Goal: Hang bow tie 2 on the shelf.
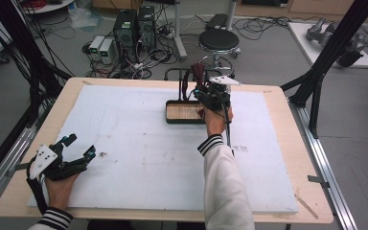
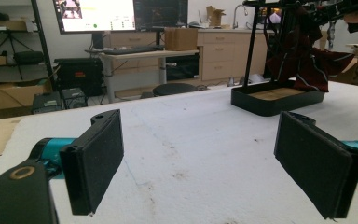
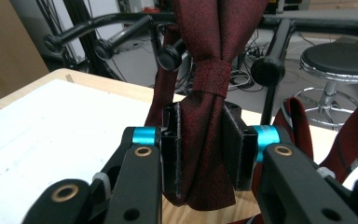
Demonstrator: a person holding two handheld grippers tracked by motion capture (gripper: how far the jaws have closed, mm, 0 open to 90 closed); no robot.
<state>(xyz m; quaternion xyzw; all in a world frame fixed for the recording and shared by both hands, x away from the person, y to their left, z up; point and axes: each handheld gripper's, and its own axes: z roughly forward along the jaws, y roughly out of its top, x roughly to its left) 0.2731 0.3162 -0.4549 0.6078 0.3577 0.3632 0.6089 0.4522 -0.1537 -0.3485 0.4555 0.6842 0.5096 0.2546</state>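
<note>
While hanging from the black rack [image 3: 121, 21] over the tray [image 1: 184, 112], dark red tie [image 3: 205, 140] is soft, light, slippery | right gripper [image 3: 200, 149] pinches it below the knot; best hold there | left gripper [image 2: 200, 158] spread, idle.

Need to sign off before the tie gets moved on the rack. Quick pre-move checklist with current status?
1. Right hand-held gripper clamped on the dark red tie: ok, pads press the fabric just below its loop.
2. Tie hanging from the black rack: ok, draped over the top bar.
3. Tie free of neighbouring pegs: cannot tell, one sits close behind the fabric.
4. Left hand-held gripper out of the way: ok, open, holds nothing, near table edge.
5. Rack tray flat on the white board: ok.
</note>
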